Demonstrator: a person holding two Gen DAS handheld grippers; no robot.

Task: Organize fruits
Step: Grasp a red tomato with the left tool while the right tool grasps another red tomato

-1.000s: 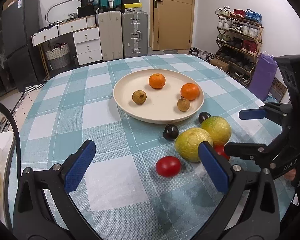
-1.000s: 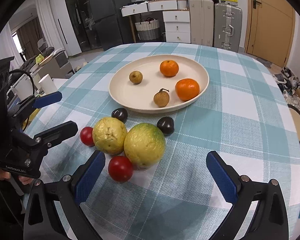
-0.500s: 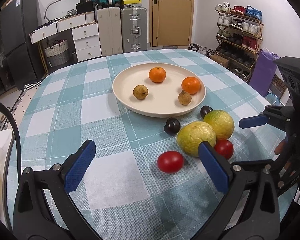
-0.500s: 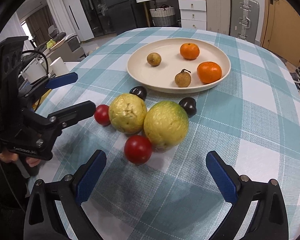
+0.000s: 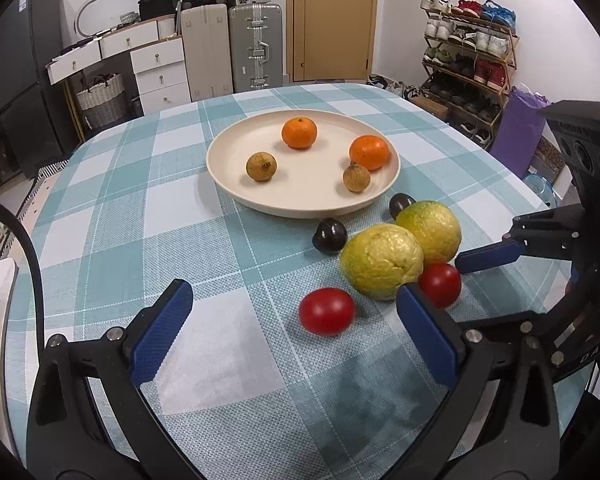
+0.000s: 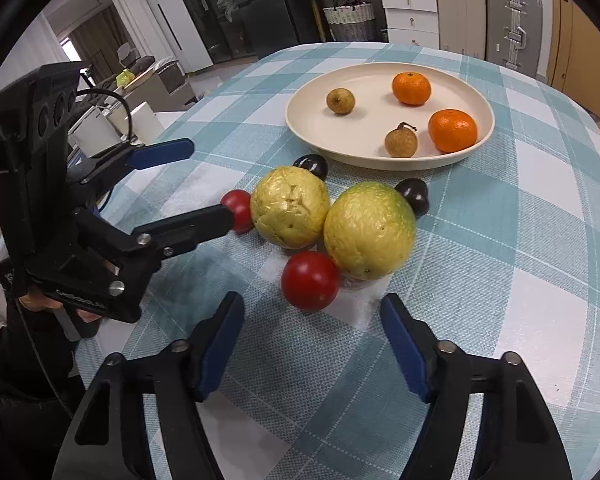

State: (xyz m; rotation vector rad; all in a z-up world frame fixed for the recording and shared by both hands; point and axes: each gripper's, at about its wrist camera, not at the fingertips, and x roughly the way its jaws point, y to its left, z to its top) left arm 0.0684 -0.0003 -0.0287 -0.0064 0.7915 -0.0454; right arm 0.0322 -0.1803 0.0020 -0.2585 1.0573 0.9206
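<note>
A cream plate holds two oranges and two small brown fruits. Beside it on the checked cloth lie two big yellow-green fruits, two dark plums and two red tomatoes. My right gripper has its jaws closing, with one tomato just ahead of the tips and no pad touching it. My left gripper is open; the other tomato lies on the cloth between its fingers, nearer the right one. A right gripper finger reaches in beside the first tomato.
The round table's edge curves close on the right. Behind it stand a shoe rack, suitcases, white drawers and a door. A person's hand holds the left gripper's body at the table's left side.
The right gripper's jaws have narrowed by about half and it has tilted down closer to the red tomato. The left gripper stays open and hardly moved. No fruit shifted.
</note>
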